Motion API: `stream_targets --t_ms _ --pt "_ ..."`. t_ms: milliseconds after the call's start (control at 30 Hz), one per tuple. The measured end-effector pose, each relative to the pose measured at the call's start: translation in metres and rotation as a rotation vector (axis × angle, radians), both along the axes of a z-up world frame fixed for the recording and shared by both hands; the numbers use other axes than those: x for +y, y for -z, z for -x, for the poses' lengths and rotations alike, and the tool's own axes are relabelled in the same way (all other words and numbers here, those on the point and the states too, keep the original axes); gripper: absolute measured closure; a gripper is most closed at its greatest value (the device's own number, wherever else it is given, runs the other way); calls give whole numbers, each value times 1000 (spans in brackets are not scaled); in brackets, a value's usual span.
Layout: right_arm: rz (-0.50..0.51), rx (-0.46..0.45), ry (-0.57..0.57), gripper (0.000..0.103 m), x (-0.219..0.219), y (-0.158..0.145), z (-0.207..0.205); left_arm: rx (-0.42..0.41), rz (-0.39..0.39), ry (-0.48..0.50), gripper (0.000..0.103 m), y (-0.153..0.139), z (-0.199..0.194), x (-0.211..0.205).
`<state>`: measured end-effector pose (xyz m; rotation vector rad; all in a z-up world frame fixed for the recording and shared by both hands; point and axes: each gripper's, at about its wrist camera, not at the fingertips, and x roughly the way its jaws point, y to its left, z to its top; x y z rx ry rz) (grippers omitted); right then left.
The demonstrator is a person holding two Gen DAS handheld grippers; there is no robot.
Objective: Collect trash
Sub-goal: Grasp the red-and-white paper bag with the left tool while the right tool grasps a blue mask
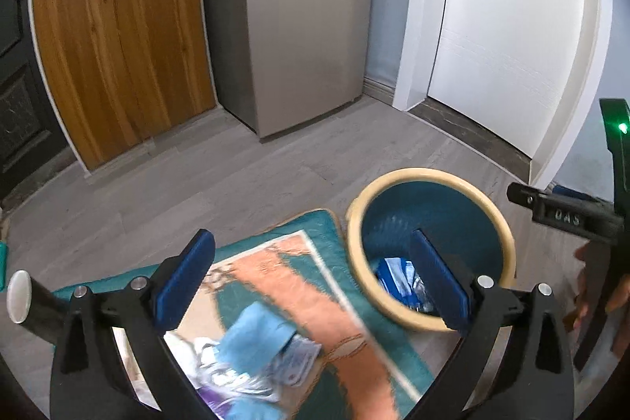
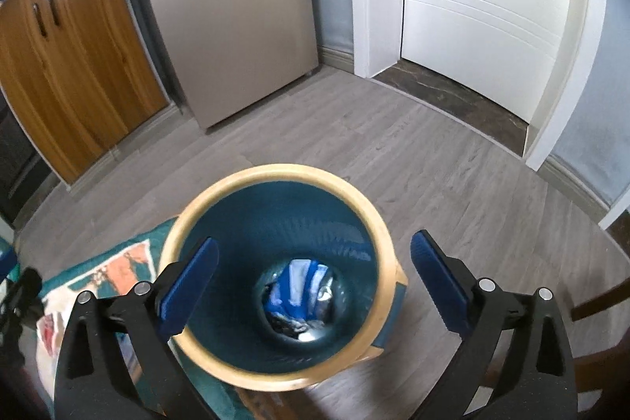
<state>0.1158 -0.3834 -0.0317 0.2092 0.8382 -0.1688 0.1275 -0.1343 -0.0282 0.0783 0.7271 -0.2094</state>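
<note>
On the far left we see a wooden cabinet point(image 1: 118, 58) with two dark handles, and just right of it a tall grey fridge point(image 1: 303, 26) standing on the grey plank floor point(image 1: 197, 184). Nearer to us a teal and orange mat point(image 1: 315, 286) lies on the floor, and on its near part sits a loose heap of trash point(image 1: 256, 353): a crumpled light blue sheet over white and purple wrappers. Our left tongs point(image 1: 313, 278) hang above the mat with the blue pads spread wide and nothing between them; the trash heap lies below and near of the pads, untouched. Just right of the mat, touching its edge, stands a round bin point(image 1: 500, 223) with a cream rim and a dark teal inside. At its bottom lies more trash, blue and white wrappers point(image 2: 299, 286). Our right tongs point(image 2: 315, 274) hover directly over the bin's mouth, likewise spread wide and empty, the left pad over the rim and the right pad just outside it. In the left wrist view the right tool shows at the right edge, gripped by a hand point(image 1: 602, 298). Far right is a white door point(image 1: 512, 26) with a dark handle.
</note>
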Motion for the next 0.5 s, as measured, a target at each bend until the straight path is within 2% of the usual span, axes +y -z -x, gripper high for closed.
stream_targets --t_ms 200,367,500 --pt "-25 -10 -43 5 23 -7 4 -24 -29 -54 6 -9 18 40" --pt "-56 5 -111 5 51 -4 4 -3 -39 -185 6 -11 26 86" --pt "-54 40 -208 5 83 4 3 3 -39 -262 6 -15 44 120"
